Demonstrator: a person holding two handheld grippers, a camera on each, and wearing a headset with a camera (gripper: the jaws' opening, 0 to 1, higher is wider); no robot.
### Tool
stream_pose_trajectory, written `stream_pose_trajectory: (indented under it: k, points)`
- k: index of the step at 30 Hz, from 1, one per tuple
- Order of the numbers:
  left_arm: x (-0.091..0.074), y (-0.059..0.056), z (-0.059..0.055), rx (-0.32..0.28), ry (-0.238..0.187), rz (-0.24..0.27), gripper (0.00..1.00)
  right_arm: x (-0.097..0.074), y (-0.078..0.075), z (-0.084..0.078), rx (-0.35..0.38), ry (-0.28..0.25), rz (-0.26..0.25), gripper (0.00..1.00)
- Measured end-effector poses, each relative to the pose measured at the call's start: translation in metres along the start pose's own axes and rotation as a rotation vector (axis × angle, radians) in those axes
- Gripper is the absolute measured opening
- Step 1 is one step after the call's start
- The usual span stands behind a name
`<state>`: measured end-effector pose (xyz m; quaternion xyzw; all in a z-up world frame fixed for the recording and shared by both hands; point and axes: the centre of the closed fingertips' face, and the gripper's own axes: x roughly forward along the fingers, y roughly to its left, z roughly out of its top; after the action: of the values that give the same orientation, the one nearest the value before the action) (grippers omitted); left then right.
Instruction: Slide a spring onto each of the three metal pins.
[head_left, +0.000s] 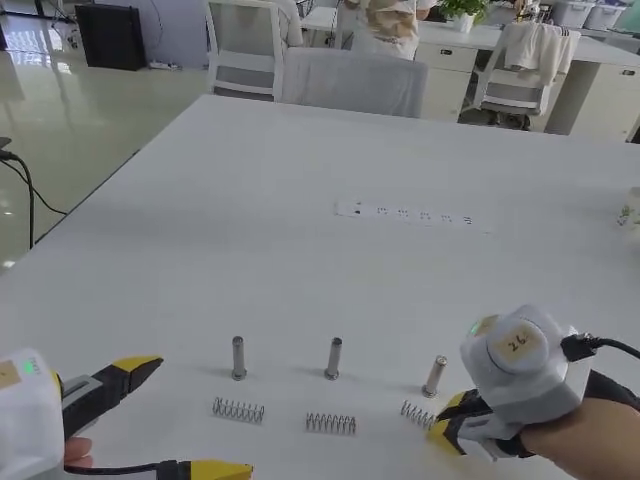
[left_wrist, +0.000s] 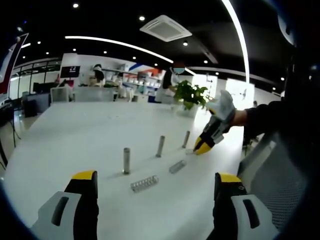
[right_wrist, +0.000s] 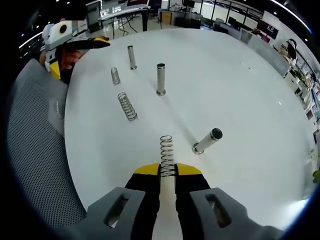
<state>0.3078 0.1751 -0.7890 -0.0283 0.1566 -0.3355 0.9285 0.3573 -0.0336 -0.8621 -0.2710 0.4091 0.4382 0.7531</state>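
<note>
Three upright metal pins stand in a row on the white table: left pin (head_left: 238, 358), middle pin (head_left: 333, 358), right pin (head_left: 435, 375). A spring lies in front of each: left spring (head_left: 238, 410), middle spring (head_left: 330, 423), right spring (head_left: 415, 413). My right gripper (right_wrist: 167, 172) is shut on the near end of the right spring (right_wrist: 166, 152), which lies flat beside the right pin (right_wrist: 207, 141). My left gripper (left_wrist: 156, 177) is open and holds nothing, short of the left spring (left_wrist: 144, 183) and left pin (left_wrist: 126, 160).
The white table (head_left: 300, 230) stretches far ahead, with a strip of sockets (head_left: 410, 213) set into it. A grey chair back (head_left: 350, 82) stands at the far edge. A mesh chair (right_wrist: 35, 150) is close on the near side. A person (left_wrist: 176, 82) stands far off.
</note>
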Motion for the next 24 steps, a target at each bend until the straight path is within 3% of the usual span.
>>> stream_pose_trajectory:
  k: [8,16,24]
  points:
    - [0.001,-0.006,-0.001,0.004,0.010,-0.030,0.90,-0.005,0.014,0.012,-0.011,-0.022,0.031,0.08]
    - [0.003,-0.012,-0.002,0.008,0.015,-0.072,0.74,-0.012,0.025,0.025,-0.017,-0.051,0.059,0.08]
    - [0.006,-0.019,0.000,0.053,0.035,-0.143,0.57,-0.013,0.039,0.038,-0.050,-0.065,0.092,0.08]
